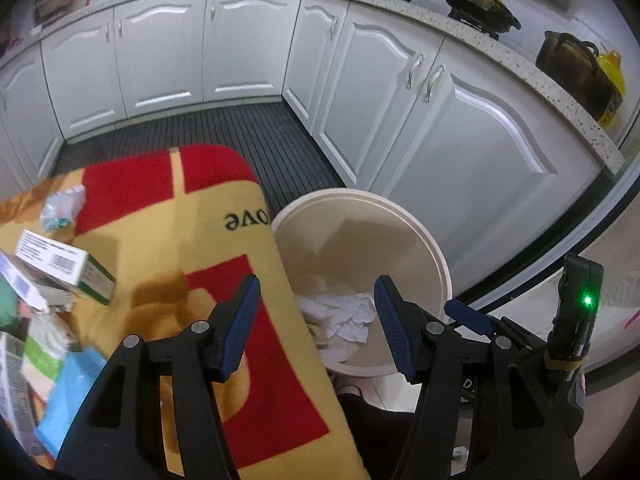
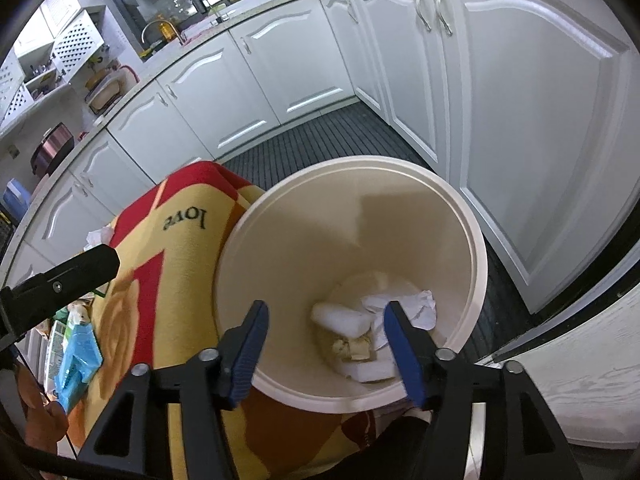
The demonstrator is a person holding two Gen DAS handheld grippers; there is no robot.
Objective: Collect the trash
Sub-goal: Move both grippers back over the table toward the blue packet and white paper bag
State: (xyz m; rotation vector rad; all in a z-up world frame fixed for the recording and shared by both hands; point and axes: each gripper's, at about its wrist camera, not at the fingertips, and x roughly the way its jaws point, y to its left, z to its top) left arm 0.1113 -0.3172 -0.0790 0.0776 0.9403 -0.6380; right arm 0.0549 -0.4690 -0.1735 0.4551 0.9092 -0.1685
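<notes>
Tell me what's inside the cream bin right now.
Inside the cream bin: crumpled white tissues, a white packet, yellowish scraps. Anything beneath them is covered.

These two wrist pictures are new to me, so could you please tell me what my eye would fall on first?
The round cream bin stands on the dark floor by the white cabinets, with crumpled white paper at its bottom. Beside it, to its left, lies a red and yellow mat strewn with boxes and wrappers, among them a green and white box. Both grippers hang open and empty, the right gripper over the bin.
</notes>
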